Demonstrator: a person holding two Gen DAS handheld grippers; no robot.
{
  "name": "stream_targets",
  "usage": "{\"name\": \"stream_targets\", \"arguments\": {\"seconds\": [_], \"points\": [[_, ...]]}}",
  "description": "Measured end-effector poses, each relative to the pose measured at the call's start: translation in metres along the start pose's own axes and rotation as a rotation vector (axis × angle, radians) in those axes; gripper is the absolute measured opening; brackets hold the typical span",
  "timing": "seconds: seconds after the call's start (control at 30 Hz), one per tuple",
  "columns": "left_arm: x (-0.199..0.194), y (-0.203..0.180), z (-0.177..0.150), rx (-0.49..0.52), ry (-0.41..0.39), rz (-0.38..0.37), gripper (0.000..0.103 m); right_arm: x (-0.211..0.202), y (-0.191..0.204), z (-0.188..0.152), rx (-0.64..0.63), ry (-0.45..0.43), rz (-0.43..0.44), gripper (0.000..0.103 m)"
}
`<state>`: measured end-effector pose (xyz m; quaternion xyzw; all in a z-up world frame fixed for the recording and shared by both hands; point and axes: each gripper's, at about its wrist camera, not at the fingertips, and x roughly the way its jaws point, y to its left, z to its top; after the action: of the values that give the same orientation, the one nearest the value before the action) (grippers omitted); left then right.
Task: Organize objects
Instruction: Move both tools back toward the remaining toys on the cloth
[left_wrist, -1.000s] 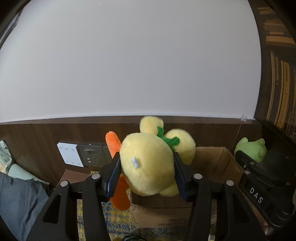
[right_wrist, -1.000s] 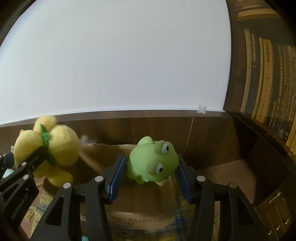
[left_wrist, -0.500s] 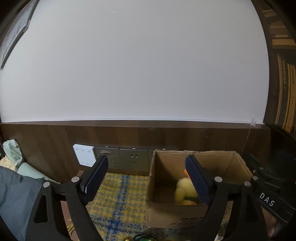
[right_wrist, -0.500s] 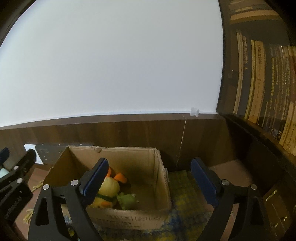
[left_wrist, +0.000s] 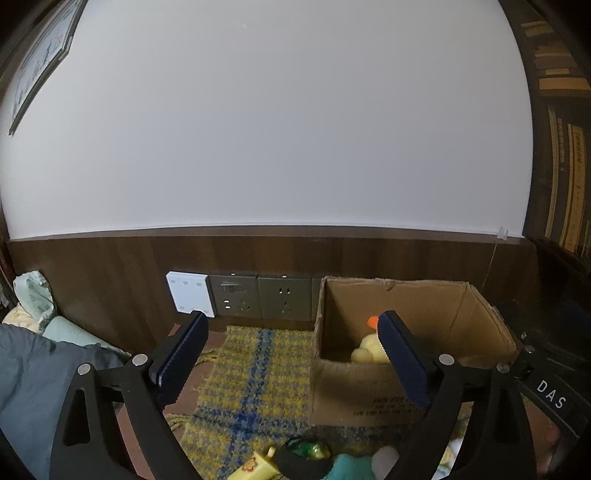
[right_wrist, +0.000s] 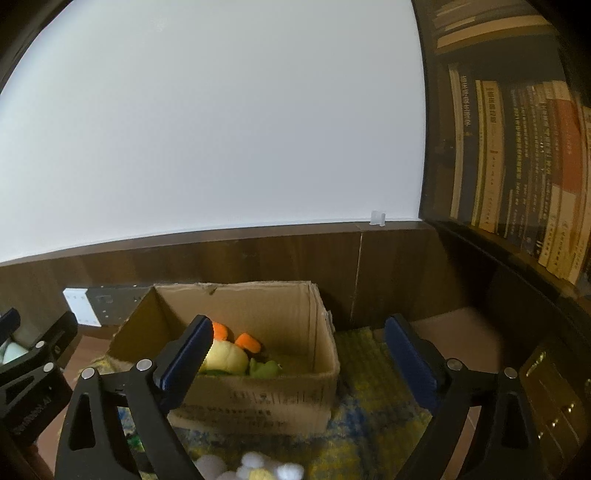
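A checked rug (left_wrist: 255, 373) covers the surface below a white wall. My left claw (left_wrist: 291, 354) gapes wide, empty; ahead, right of it, the yellow plush (right_wrist: 225, 358) and frog (right_wrist: 266, 368) lie in the box (right_wrist: 258, 391). My right claw (right_wrist: 299, 354) gapes empty too. Remaining toys near my claws look soft, light; pinch mid-body.

An open brown cardboard box (right_wrist: 258, 391) stands upright on a yellow-and-blue woven mat, close to a dark wood-panelled wall, its top flaps missing or folded away and printed lettering on its near face. Inside, on the bottom, lies a yellow plush duck (right_wrist: 225, 360) with orange parts (right_wrist: 248, 341) sticking up behind it. Touching the duck's side is a green frog toy (right_wrist: 266, 368), lying low against the floor of the box.
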<state>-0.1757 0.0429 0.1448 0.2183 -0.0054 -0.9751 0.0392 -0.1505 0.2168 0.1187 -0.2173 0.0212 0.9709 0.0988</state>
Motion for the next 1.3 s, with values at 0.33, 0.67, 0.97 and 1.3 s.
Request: {"name": "stream_targets", "arguments": {"seconds": [0.33, 0.67, 0.97, 1.3], "points": [[-0.027, 0.014, -0.016, -0.009, -0.011, -0.004, 0.101, -0.031, -0.002, -0.021, 0.016, -0.020, 0.011, 0.097], [-0.042, 0.019, -0.032, -0.010, -0.001, 0.001, 0.103, -0.046, -0.008, -0.040, 0.048, 0.007, 0.001, 0.101], [-0.045, 0.026, -0.050, -0.021, 0.030, 0.008, 0.103, -0.052, -0.008, -0.057, 0.046, 0.034, 0.001, 0.102], [-0.043, 0.031, -0.068, -0.013, 0.058, 0.026, 0.103, -0.047, -0.006, -0.082, 0.047, 0.097, 0.003, 0.102]]}}
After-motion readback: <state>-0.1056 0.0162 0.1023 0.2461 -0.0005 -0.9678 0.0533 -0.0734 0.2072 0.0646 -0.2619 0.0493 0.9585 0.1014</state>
